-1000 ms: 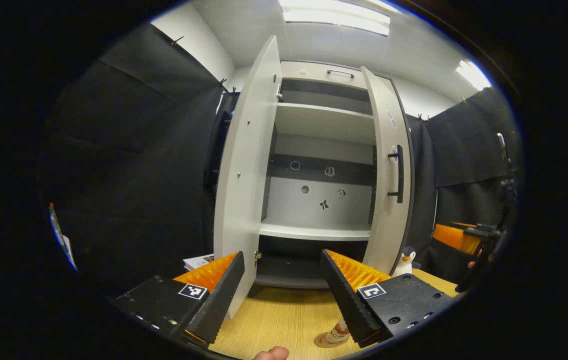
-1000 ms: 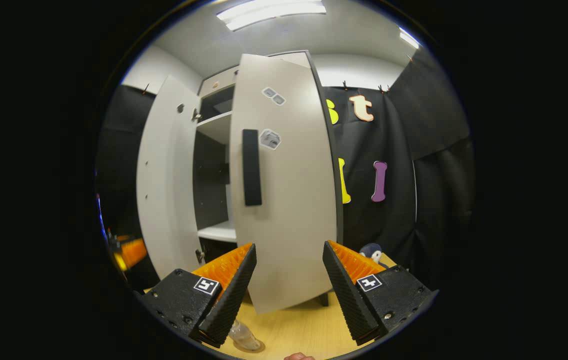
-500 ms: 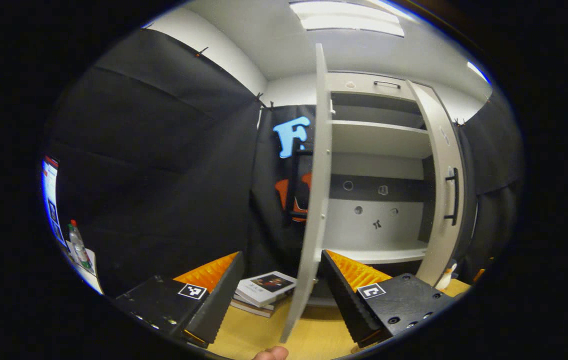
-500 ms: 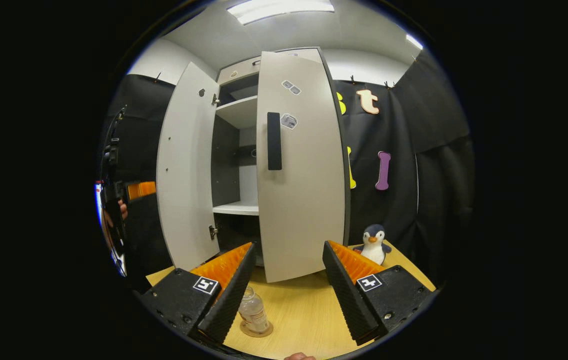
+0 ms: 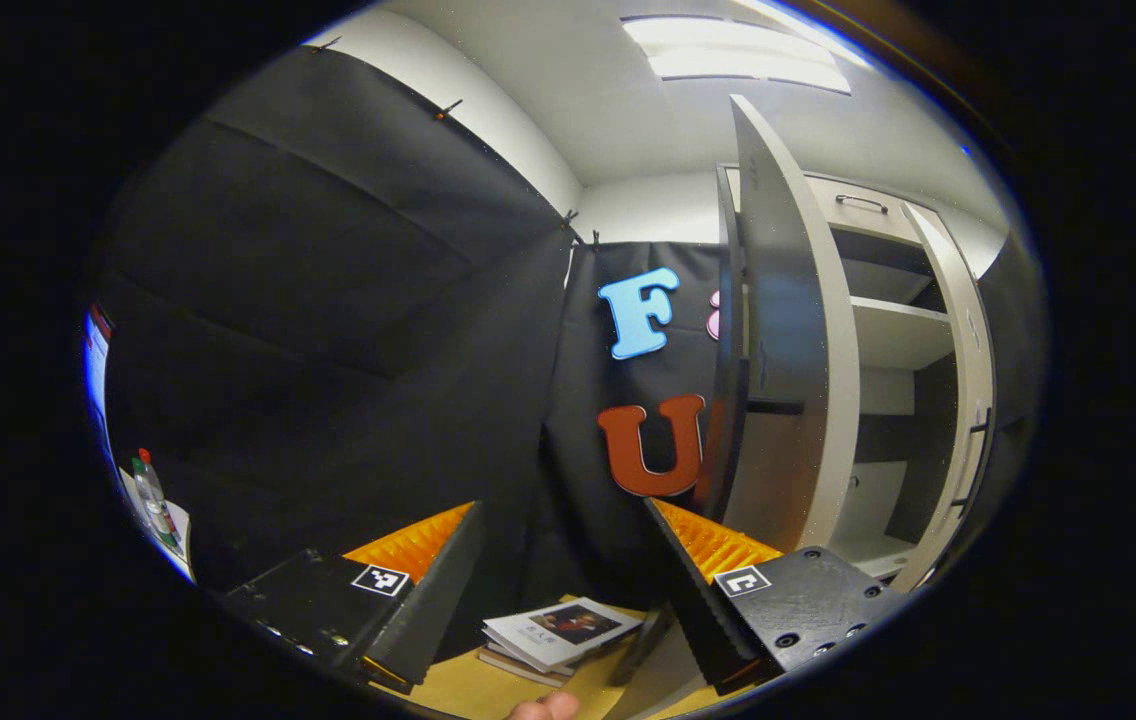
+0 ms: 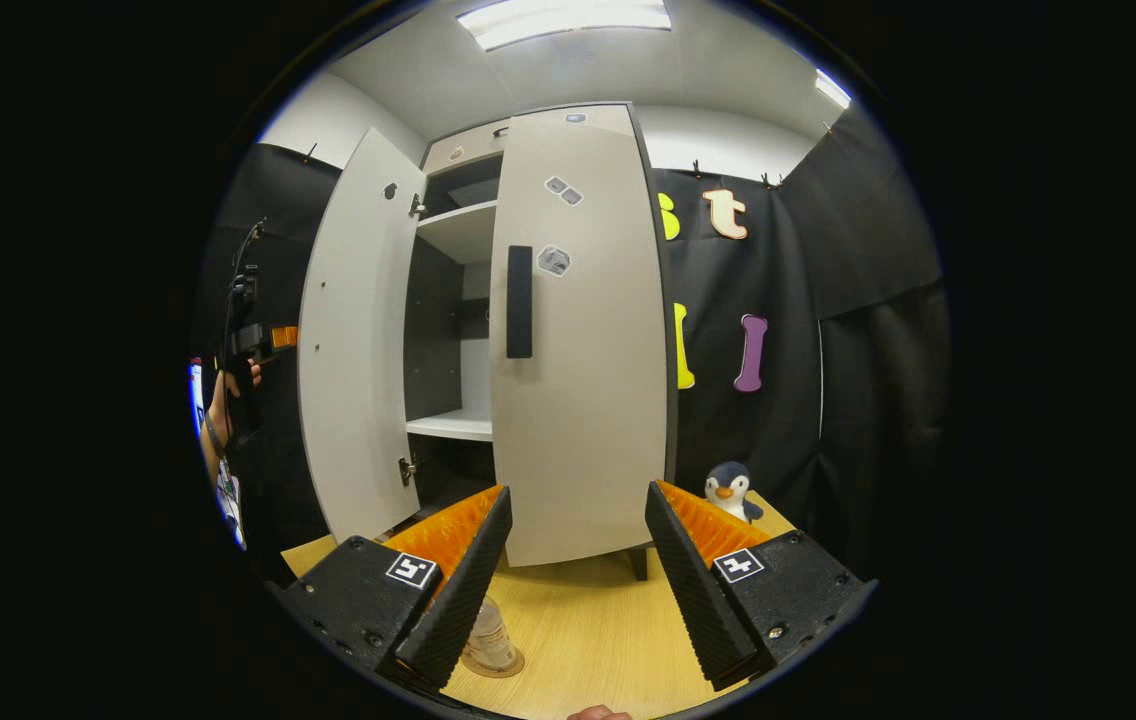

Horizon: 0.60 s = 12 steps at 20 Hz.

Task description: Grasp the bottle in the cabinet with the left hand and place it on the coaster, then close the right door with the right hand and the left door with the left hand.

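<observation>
In the right gripper view the clear bottle (image 6: 490, 638) stands on the round coaster (image 6: 506, 664) on the wooden table, partly hidden behind my right gripper's left finger. My right gripper (image 6: 573, 580) is open and empty, a short way in front of the right door (image 6: 583, 400), which lies almost flat against the cabinet front, its black handle (image 6: 519, 300) facing me. The left door (image 6: 358, 340) stands wide open. My left gripper (image 5: 563, 590) is open and empty, facing the outer side of the left door (image 5: 778, 330); a hand holds the left gripper (image 6: 253, 340) beside that door.
A stack of books (image 5: 563, 632) lies on the table left of the cabinet. A toy penguin (image 6: 728, 490) sits at the cabinet's right foot. The cabinet shelves (image 5: 893, 335) are bare. Another bottle (image 5: 150, 492) stands at the booth's far left edge.
The left gripper has swung left, from facing the cabinet's inside to the outer side of the left door. The right door has swung nearly shut, and the right gripper has drawn back from it.
</observation>
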### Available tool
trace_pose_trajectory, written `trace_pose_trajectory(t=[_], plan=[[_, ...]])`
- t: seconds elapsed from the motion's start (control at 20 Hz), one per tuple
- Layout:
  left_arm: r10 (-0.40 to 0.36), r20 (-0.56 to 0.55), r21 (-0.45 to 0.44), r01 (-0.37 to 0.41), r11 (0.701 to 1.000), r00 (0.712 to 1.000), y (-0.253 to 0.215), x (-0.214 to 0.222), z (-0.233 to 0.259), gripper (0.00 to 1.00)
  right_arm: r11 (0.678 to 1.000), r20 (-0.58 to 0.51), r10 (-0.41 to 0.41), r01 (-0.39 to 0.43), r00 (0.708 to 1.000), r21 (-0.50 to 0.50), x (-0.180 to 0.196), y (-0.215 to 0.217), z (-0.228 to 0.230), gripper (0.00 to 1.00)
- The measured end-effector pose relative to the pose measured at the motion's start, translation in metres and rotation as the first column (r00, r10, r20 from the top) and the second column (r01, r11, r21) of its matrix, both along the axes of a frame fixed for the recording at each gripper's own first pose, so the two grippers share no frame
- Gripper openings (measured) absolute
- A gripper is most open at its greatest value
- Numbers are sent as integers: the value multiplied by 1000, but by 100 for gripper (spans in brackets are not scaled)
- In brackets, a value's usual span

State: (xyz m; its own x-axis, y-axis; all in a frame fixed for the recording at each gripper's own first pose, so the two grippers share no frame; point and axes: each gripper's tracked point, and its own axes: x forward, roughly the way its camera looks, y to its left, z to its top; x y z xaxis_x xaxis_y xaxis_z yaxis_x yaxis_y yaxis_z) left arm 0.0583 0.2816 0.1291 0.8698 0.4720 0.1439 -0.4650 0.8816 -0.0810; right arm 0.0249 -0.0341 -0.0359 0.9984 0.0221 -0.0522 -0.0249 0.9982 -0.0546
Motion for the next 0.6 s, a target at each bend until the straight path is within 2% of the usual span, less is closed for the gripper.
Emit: trace_pose_trajectory(t=[0.25,0.55,0.6], plan=[[35,25,-32,-34,999,999,-1,5,1,99,1000,-8,-25,25,1000,9,-2,-12,-3,83],[-44,-3,-15,44,999,999,-39,14,0,99,999,0,4,-4,1000,37,0,-6,-5,83],[-60,-3,-10,60,998,998,-48,17,1,94,999,1,6,-6,1000,36,0,-4,-4,83]])
